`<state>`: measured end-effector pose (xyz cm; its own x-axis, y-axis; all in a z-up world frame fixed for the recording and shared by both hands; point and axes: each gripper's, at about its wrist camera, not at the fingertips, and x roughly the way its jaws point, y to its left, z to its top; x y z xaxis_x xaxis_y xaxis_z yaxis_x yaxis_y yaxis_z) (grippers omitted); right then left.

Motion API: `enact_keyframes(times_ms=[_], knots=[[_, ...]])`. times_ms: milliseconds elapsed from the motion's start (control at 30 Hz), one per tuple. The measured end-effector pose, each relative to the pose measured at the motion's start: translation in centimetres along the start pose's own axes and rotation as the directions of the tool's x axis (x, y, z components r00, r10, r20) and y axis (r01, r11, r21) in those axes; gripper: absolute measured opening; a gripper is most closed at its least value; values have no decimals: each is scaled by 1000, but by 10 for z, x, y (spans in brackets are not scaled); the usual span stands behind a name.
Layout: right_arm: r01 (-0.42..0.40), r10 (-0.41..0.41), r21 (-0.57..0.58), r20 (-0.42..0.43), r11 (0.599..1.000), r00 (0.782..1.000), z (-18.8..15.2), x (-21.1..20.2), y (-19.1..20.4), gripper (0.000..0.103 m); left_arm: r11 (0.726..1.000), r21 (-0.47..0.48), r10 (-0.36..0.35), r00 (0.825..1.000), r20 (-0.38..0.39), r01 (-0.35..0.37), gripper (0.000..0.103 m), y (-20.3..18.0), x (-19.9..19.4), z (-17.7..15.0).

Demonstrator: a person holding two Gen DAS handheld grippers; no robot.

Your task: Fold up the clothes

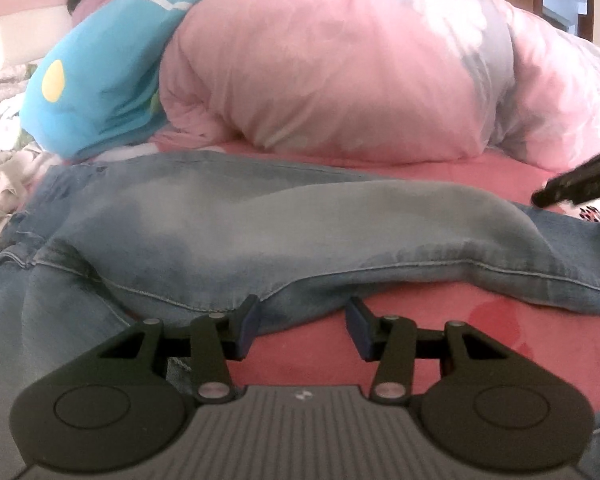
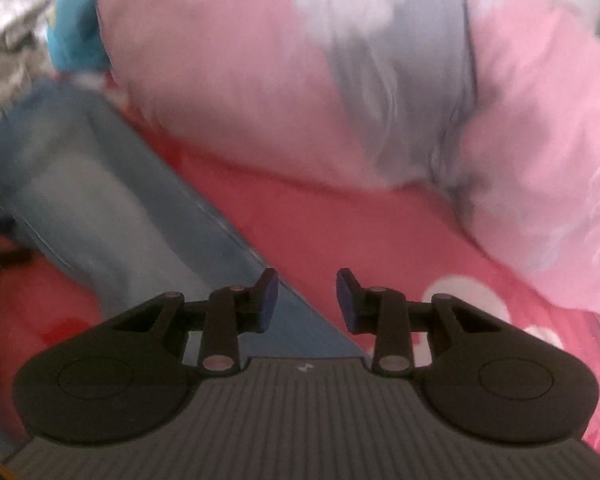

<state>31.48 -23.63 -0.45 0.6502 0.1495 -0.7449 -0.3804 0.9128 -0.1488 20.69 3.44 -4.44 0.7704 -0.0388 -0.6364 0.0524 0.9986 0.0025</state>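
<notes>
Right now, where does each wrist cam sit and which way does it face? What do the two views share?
Left wrist: on the left gripper, aimed down over the jeans toward the pink duvet; its open jaws show, the right gripper at the frame's right edge.
Right wrist: on the right gripper, blurred, aimed down at the red sheet; its jaws show open, nothing between.
Shared: jeans, duvet, sheet, blue pillow.

Jeans (image 1: 260, 232) across red bedsheet (image 1: 440, 332)

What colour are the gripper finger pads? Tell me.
Dark blue pads on black fingers, clearest in the left wrist view.
</notes>
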Motion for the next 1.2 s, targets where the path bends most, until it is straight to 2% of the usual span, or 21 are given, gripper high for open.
enact_keyframes(times_ms=[167,233,300,367,467,567,700,833,933,1067,1200], knots=[[-51,51,11,-46,999,998,-11,36,-10,47,1000,6,3,1000,0,-3,50,0,-1,-2],[-61,63,31,-47,998,997,-17,41,-12,47,1000,6,3,1000,0,-3,50,0,-1,-1],[-78,80,52,-46,996,996,-18,38,-11,38,1000,5,3,1000,0,-3,50,0,-1,-1],[-74,74,14,-43,997,996,-18,34,-1,8,1000,5,3,1000,1,-3,50,1,0,-1],[-31,29,-75,-24,997,999,-17,29,16,2,1000,4,3,1000,2,-3,50,1,0,-1],[27,-26,-76,14,997,1000,-11,26,17,2,1000,2,3,1000,1,-3,50,1,0,-1],[74,-72,-59,41,996,997,-1,37,14,2,1000,3,4,1000,1,-4,50,1,1,-1],[83,-83,-51,8,995,997,-2,67,12,3,1000,5,4,1000,-1,-4,50,1,2,-1],[75,-75,28,21,997,997,-2,65,3,6,1000,5,3,1000,-1,-3,50,2,1,-1],[69,-77,175,38,982,996,-2,39,-21,26,1000,9,4,1000,0,-4,53,1,1,-1],[34,-81,332,129,943,988,-19,-34,-48,34,1000,13,5,1000,2,-5,53,0,2,-2]])
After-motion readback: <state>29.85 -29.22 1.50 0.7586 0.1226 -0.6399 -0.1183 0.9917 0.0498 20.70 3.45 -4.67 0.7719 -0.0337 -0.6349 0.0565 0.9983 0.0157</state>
